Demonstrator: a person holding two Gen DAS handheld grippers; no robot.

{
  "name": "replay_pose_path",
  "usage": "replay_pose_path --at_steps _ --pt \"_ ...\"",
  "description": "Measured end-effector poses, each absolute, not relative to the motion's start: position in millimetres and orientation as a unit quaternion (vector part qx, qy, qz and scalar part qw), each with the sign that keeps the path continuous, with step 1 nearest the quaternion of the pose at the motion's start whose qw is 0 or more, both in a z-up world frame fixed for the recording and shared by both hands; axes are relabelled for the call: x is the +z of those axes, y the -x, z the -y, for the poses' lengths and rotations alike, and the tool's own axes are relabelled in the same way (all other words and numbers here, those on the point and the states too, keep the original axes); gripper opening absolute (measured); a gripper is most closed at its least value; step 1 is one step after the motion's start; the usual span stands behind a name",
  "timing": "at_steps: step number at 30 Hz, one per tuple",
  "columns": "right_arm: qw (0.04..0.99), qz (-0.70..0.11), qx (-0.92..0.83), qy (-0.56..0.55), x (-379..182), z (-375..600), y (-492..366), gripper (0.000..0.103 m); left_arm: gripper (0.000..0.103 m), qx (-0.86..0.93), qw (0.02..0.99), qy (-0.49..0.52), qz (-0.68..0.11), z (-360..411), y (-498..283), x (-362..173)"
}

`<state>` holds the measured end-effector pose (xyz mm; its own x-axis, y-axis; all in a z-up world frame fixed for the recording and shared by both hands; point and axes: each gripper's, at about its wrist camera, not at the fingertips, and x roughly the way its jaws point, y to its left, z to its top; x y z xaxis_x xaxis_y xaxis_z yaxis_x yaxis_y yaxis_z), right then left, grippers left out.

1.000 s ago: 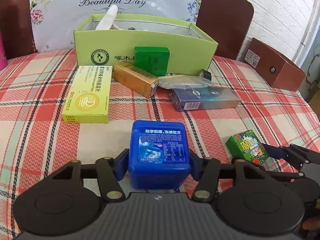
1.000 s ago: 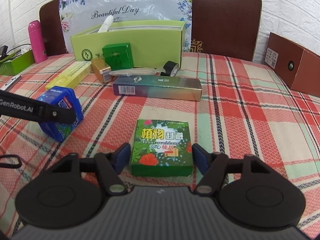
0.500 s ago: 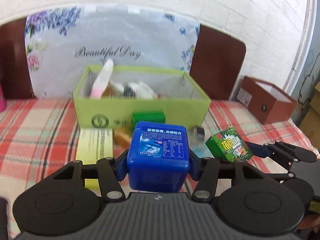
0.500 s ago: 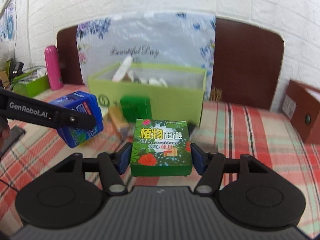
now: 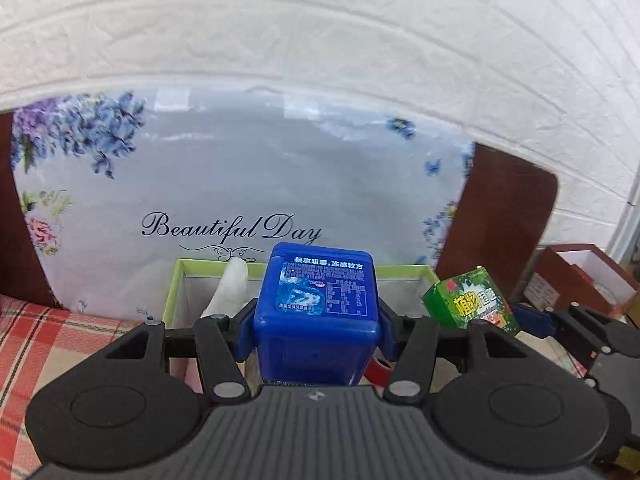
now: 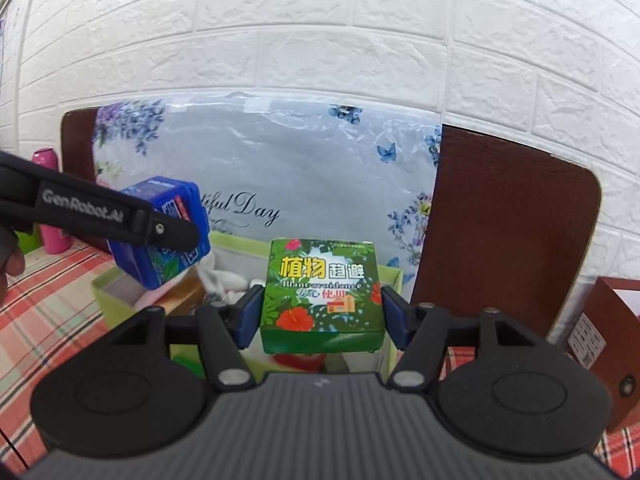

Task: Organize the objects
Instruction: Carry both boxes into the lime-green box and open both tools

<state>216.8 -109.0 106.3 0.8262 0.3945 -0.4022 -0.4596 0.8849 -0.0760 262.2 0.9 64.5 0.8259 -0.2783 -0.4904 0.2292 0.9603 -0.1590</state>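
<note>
My left gripper (image 5: 318, 320) is shut on a blue plastic tub (image 5: 318, 300) with a printed label, held in the air over the open light-green box (image 5: 176, 284). My right gripper (image 6: 322, 312) is shut on a small green carton with a flower print (image 6: 322, 292), held above the same light-green box (image 6: 104, 292). In the right wrist view the blue tub (image 6: 160, 236) hangs at the left, partly hidden by a black finger (image 6: 120, 216) of the left gripper. The green carton (image 5: 472, 304) shows at the right of the left wrist view.
A white tube (image 5: 230, 288) and other items lie inside the green box. Behind it stands a floral "Beautiful Day" bag (image 5: 240, 184) against a brown chair back (image 6: 500, 232). A brown box (image 5: 576, 280) sits at the right, a pink bottle (image 6: 50, 200) at the left, on the plaid cloth (image 5: 48, 344).
Both grippers lifted their items off the plaid cloth and carried them forward and up, from the table's middle to above the green box. Grips stayed the same.
</note>
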Motion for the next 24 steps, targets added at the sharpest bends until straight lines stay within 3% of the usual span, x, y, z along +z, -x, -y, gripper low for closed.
replay_pose_path --at_steps 9,10,13,16,24 --pt "0.943 -0.216 0.230 0.106 70.2 77.9 -283.7 0.062 0.060 -0.121 0.947 0.052 -0.293 3.7 -319.6 33.6" --pt "0.940 -0.225 0.234 0.107 65.4 75.1 -289.0 0.063 0.068 -0.121 0.946 0.052 -0.297 3.6 -323.5 29.6" --pt "0.935 -0.244 0.230 0.117 55.0 71.6 -290.6 0.081 0.072 -0.111 0.946 0.055 -0.300 -0.7 -321.8 24.3" --pt "0.942 -0.219 0.226 0.120 57.0 81.8 -275.4 0.093 0.076 -0.114 0.945 0.074 -0.297 -9.0 -308.0 29.8" --pt "0.959 -0.179 0.207 0.073 87.8 125.8 -221.4 0.103 0.079 -0.082 0.951 0.054 -0.294 -2.8 -244.2 59.3"
